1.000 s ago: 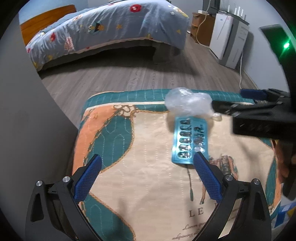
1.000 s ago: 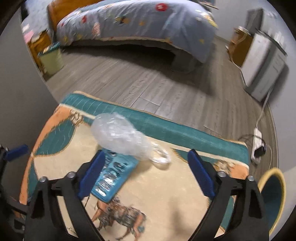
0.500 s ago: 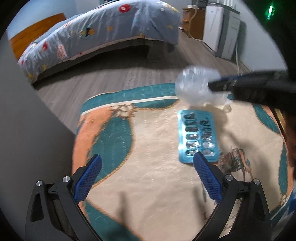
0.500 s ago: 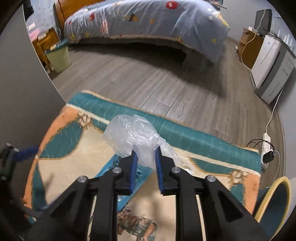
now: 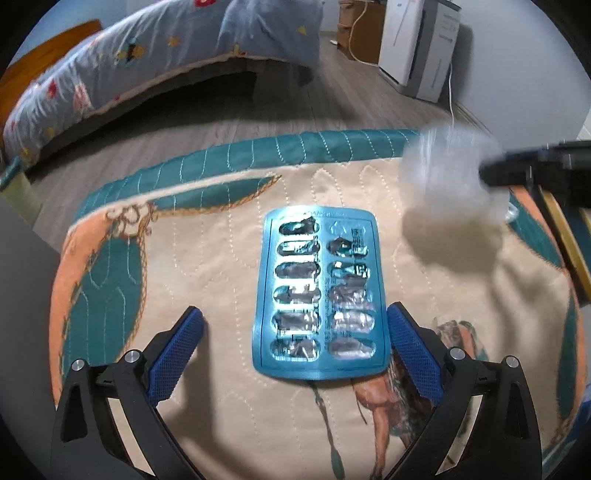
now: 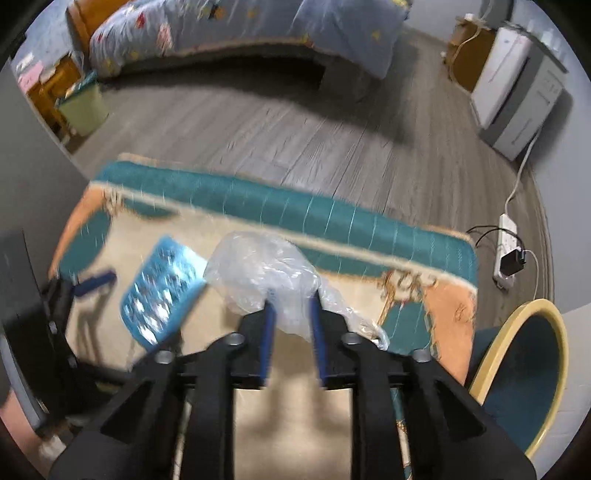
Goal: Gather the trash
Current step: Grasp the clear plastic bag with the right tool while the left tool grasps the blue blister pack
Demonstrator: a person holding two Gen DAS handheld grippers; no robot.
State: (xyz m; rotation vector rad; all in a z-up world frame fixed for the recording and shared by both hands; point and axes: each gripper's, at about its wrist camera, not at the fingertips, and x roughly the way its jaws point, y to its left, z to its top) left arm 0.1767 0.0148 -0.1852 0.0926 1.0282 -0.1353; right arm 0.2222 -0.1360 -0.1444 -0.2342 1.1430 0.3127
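Observation:
A blue blister pack (image 5: 319, 293) with emptied foil pockets lies flat on the patterned cloth (image 5: 207, 280). My left gripper (image 5: 295, 332) is open, its blue pads on either side of the pack's near end, just above it. My right gripper (image 6: 291, 306) is shut on a crumpled clear plastic bag (image 6: 266, 269) and holds it above the cloth. The bag shows blurred in the left wrist view (image 5: 447, 177), right of the pack. The pack also shows in the right wrist view (image 6: 162, 291).
A bed with a blue quilt (image 6: 240, 29) stands beyond grey wood floor. A green bin (image 6: 83, 110) stands far left by the bed. A round teal, yellow-rimmed container (image 6: 524, 369) sits at the right. A white appliance (image 6: 517, 85) and a power strip (image 6: 508, 251) lie far right.
My right gripper closed on the plastic bag, lifted it off the cloth and carried it right. My left gripper moved forward until its open pads flank the blister pack.

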